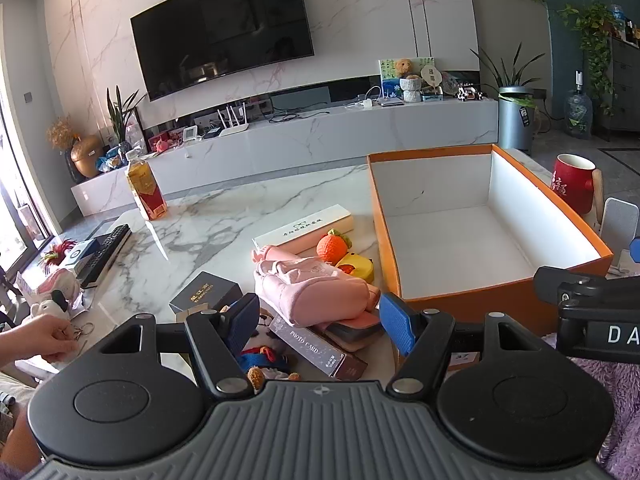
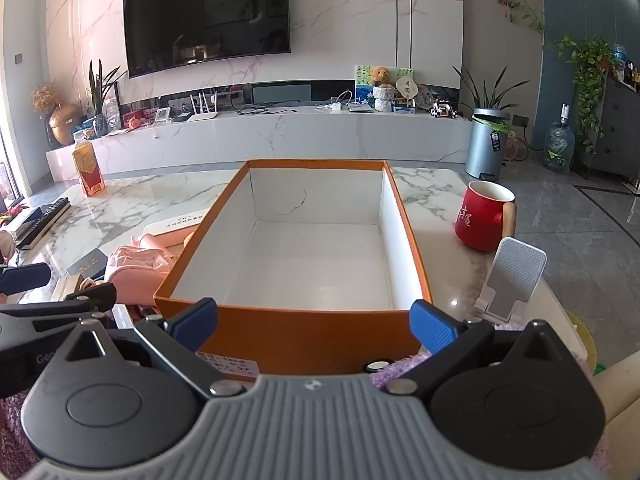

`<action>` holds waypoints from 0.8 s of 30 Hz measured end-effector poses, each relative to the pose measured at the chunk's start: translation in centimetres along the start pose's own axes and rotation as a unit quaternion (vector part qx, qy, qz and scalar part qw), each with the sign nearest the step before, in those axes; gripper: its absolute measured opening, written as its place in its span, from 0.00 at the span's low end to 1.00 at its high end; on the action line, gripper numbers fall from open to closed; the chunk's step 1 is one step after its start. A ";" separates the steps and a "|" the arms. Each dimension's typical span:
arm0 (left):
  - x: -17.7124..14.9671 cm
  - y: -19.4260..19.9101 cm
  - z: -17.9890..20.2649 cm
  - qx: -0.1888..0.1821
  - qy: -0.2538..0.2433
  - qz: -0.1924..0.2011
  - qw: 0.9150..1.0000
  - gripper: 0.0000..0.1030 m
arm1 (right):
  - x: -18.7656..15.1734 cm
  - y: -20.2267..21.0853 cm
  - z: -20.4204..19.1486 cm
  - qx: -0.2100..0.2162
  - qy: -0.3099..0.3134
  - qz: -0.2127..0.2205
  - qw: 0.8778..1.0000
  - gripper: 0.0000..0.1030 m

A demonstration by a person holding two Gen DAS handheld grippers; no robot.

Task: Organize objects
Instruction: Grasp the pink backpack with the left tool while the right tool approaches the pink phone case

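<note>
An empty orange box (image 1: 464, 308) with a white inside stands on the marble table; in the right wrist view its near wall (image 2: 304, 332) is just ahead. Left of it lies a pile: a pink pouch (image 1: 316, 288), an orange toy (image 1: 331, 248), a yellow duck toy (image 1: 356, 268), a photo card box (image 1: 316, 348), a dark box (image 1: 208, 294), a long white box (image 1: 304, 226) and a plush toy (image 1: 264, 356). My left gripper (image 1: 320, 322) is open just before the pile, holding nothing. My right gripper (image 2: 314, 322) is open at the box's near wall, empty.
A red mug (image 2: 482, 216) and a white phone stand (image 2: 512, 276) sit right of the box. A drink bottle (image 1: 145, 190) and a remote (image 1: 106, 254) are at the table's far left. A person's hand (image 1: 36, 338) is at the left edge.
</note>
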State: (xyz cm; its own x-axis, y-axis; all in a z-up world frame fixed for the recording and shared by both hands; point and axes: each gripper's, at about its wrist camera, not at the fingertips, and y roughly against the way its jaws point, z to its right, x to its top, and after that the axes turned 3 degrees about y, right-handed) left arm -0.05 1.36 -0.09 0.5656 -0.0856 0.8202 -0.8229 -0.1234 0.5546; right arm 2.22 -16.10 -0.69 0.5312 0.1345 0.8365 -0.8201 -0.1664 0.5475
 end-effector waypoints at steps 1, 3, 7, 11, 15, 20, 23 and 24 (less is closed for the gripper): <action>0.0 0.0 -0.1 0.000 0.001 0.000 1.000 0.77 | 0.0 0.0 0.0 0.000 0.000 0.000 1.000 0.99; -0.1 0.0 -0.2 0.000 0.002 -0.001 1.000 0.77 | 0.0 0.0 0.0 0.000 0.002 -0.001 1.000 0.99; -0.1 -0.1 -0.3 0.000 0.003 -0.001 1.000 0.77 | 0.1 -0.1 -0.2 0.002 0.007 -0.002 1.000 0.99; -0.2 -0.3 -0.6 -0.003 0.006 -0.003 1.000 0.76 | 0.2 -0.2 -0.6 0.005 0.014 0.000 1.000 0.99; 0.1 -0.6 -1.6 -0.024 0.019 -0.016 0.999 0.69 | 0.6 -0.3 -1.1 0.017 0.032 0.007 0.999 0.99; 0.4 -1.3 -4.0 -0.048 0.046 -0.034 0.997 0.56 | 1.8 -0.4 -2.5 0.061 0.080 0.022 0.995 0.87; 0.6 -1.9 -6.1 -0.072 0.081 -0.053 0.993 0.48 | 2.9 -1.1 -4.1 0.105 0.116 0.018 0.988 0.74; 0.7 -2.1 -6.7 -0.075 0.089 -0.058 0.992 0.43 | 3.2 -1.3 -4.6 0.119 0.128 0.016 0.985 0.69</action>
State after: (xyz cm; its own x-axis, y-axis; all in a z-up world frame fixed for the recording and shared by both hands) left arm 1.76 8.15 0.26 0.6500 0.0982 0.7535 -0.7587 0.0268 0.6509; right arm 4.05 -10.93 1.16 0.4093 0.3617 0.8376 -0.7468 -0.3945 0.5353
